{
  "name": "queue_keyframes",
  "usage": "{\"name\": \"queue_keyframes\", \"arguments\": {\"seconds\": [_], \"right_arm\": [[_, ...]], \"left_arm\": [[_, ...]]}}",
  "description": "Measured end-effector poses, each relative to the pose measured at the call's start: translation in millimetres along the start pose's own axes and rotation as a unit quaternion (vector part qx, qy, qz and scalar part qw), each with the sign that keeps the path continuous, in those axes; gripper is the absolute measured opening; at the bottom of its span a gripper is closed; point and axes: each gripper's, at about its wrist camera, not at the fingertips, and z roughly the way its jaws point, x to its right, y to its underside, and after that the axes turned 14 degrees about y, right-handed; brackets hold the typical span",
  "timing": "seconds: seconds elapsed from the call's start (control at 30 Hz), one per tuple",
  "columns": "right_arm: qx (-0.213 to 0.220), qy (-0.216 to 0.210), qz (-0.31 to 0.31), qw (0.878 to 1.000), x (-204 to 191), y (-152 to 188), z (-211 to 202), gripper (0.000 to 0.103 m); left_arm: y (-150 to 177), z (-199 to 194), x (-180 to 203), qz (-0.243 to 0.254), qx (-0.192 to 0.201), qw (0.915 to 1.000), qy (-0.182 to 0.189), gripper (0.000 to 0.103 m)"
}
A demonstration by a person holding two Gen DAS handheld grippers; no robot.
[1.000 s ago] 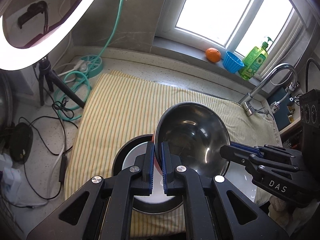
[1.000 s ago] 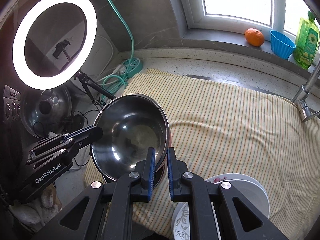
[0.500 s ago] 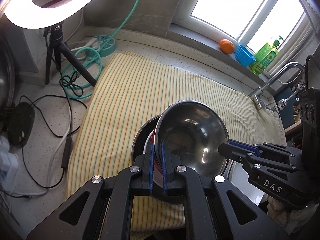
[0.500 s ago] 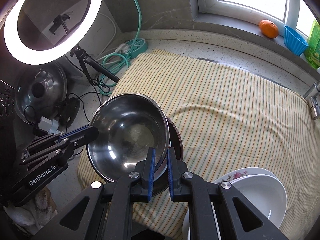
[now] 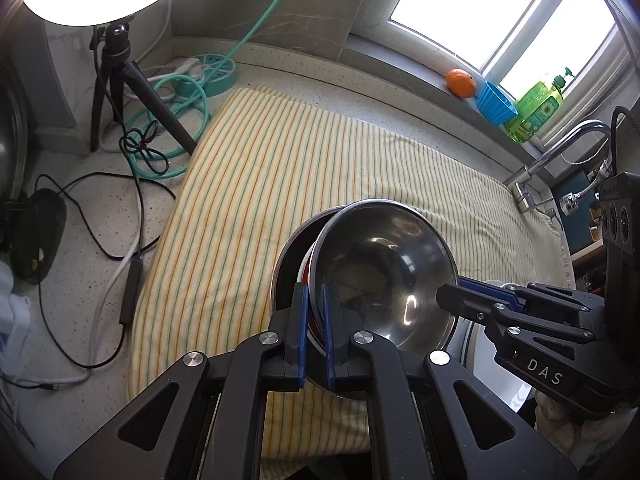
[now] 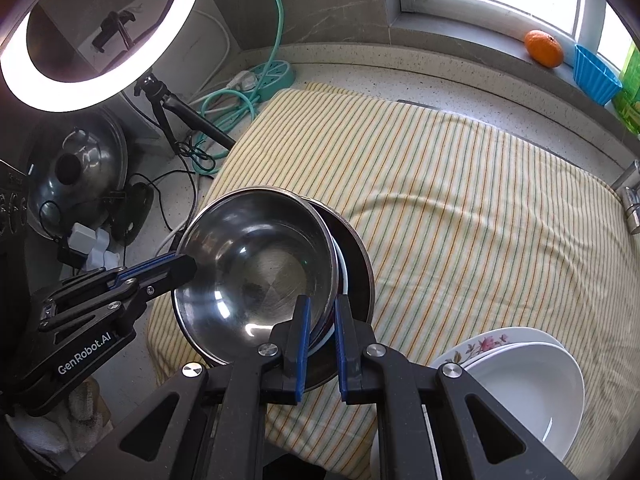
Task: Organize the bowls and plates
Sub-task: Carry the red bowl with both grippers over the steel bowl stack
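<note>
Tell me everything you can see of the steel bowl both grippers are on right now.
The steel bowl is round, shiny, empty metal, with a red-and-white band on its outside. It sits tilted inside a wider dark-rimmed dish on the striped cloth. The left gripper and the right gripper are each shut on its rim, at opposite sides.

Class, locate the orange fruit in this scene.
In both wrist views the orange sits on the windowsill at upper right, just left of the blue cup.
</note>
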Motion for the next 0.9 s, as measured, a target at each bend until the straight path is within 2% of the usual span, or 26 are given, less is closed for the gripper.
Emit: {"name": "queue_keyframes", "arguments": {"seconds": [0.9], "right_arm": [[-0.007, -0.003, -0.012, 1.000, 1.5, 2.8, 4.8, 0.013]], "left_arm": [[5.3, 5.4, 0.7, 0.005, -0.012, 0.9999, -0.003, 0.007]]}}
